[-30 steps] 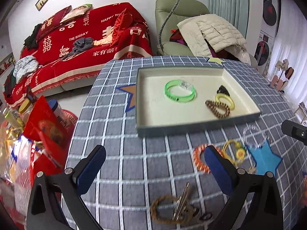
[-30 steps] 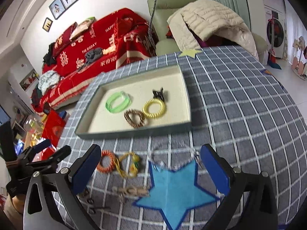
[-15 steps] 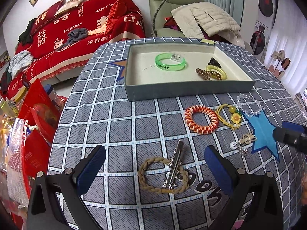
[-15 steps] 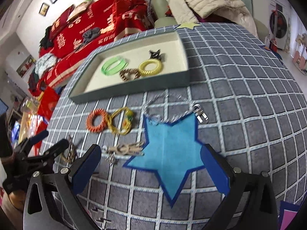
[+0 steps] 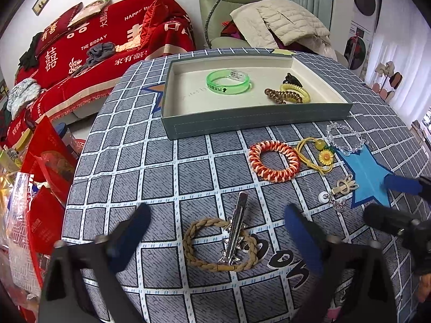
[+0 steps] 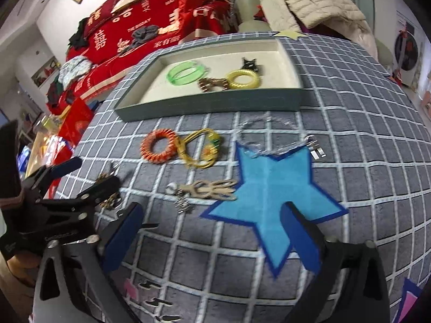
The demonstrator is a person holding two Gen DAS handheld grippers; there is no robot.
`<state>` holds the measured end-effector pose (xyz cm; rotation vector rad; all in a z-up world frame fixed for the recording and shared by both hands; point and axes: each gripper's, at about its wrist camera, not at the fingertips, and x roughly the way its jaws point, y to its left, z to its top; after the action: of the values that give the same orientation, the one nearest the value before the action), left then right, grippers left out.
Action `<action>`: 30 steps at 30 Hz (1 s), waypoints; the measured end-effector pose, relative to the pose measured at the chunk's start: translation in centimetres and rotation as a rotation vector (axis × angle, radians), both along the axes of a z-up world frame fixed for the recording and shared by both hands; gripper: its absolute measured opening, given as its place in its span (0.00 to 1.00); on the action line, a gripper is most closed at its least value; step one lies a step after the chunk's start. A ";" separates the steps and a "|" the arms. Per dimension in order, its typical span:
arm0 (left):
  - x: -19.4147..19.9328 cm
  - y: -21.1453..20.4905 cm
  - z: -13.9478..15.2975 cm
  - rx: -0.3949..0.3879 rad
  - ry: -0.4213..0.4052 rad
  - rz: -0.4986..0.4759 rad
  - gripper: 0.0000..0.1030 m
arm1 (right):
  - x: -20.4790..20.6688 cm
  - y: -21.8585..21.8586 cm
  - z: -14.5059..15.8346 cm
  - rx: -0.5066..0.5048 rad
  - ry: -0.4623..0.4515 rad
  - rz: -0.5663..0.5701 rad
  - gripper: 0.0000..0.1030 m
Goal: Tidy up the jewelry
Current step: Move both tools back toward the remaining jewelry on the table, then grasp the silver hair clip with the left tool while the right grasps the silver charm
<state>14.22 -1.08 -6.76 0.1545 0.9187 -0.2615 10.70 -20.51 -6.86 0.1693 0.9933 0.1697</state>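
A grey tray (image 5: 253, 121) (image 6: 215, 105) holds a green bangle (image 5: 229, 82), a brown coil tie (image 5: 282, 96), a yellow coil tie (image 5: 296, 91) and a black clip (image 5: 292, 79). On the cloth lie an orange-white coil tie (image 5: 273, 160) (image 6: 160, 146), a yellow flower tie (image 5: 320, 156) (image 6: 202, 148), a clear bead bracelet (image 5: 344, 138) (image 6: 266, 137), a beige charm (image 5: 340, 188) (image 6: 207, 188), a tan braided loop (image 5: 219, 245) and a silver clip (image 5: 234, 228). My left gripper (image 5: 215, 231) is open around the loop and clip. My right gripper (image 6: 211, 231) is open, empty, near the charm.
A blue star patch (image 6: 272, 185) lies on the checked tablecloth (image 5: 161, 167). Red bags (image 5: 45, 161) stand off the table's left edge. A red-covered sofa (image 5: 94, 45) and a green armchair (image 5: 242, 5) stand beyond.
Both grippers pulled back and lowered toward the near table. The braided loop and silver clip now sit between my left fingers; the charm lies ahead of my right gripper.
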 end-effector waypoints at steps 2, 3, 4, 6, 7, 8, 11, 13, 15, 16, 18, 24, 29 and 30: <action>0.2 0.1 -0.2 0.000 0.009 0.000 1.00 | -0.2 0.6 -0.3 0.006 0.007 0.013 0.77; 0.2 0.1 -0.3 0.002 0.010 0.001 1.00 | -0.4 0.9 -0.5 0.012 0.013 0.022 0.69; 0.2 0.1 -0.4 0.002 0.011 0.000 1.00 | -0.5 1.0 -0.7 0.017 0.019 0.029 0.66; 0.3 0.1 -0.5 0.003 0.011 -0.004 1.00 | -0.6 1.5 -1.2 0.025 0.031 0.047 0.56; 0.3 0.1 -0.5 0.002 0.011 -0.007 0.99 | -0.6 1.7 -1.3 0.026 0.034 0.055 0.54; 0.3 0.1 -0.6 0.004 0.011 -0.009 0.95 | -0.7 2.0 -1.4 0.020 0.031 0.062 0.53; 0.5 -0.1 -0.9 0.006 0.023 -0.013 0.94 | -0.5 2.8 -1.5 0.011 0.019 0.080 0.50; 0.6 -0.2 -1.1 0.010 0.024 -0.020 0.88 | -0.3 3.3 -1.6 0.001 0.013 0.087 0.49; 0.7 -0.4 -1.3 0.008 0.036 -0.025 0.85 | 0.0 3.8 -1.7 -0.019 0.004 0.093 0.47; 0.7 -0.4 -1.3 0.006 0.037 -0.027 0.85 | 0.1 3.9 -1.7 -0.028 0.000 0.096 0.46; 0.6 -0.6 -1.4 0.011 0.035 -0.034 0.78 | 0.4 4.3 -1.7 -0.051 -0.009 0.103 0.42; 0.3 -0.6 -1.3 0.004 0.032 -0.045 0.72 | 0.8 5.6 -1.8 -0.167 -0.034 0.132 0.23; 0.3 -0.4 -1.3 -0.004 0.035 -0.043 0.65 | 0.7 5.9 -1.8 -0.200 -0.041 0.141 0.13; 0.4 -0.3 -1.3 -0.007 0.036 -0.042 0.62 | 0.7 5.8 -1.8 -0.198 -0.041 0.140 0.13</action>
<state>14.57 -1.37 -8.01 0.1627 0.9509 -0.3070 11.37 -14.69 -8.69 -0.0850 0.9748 0.2007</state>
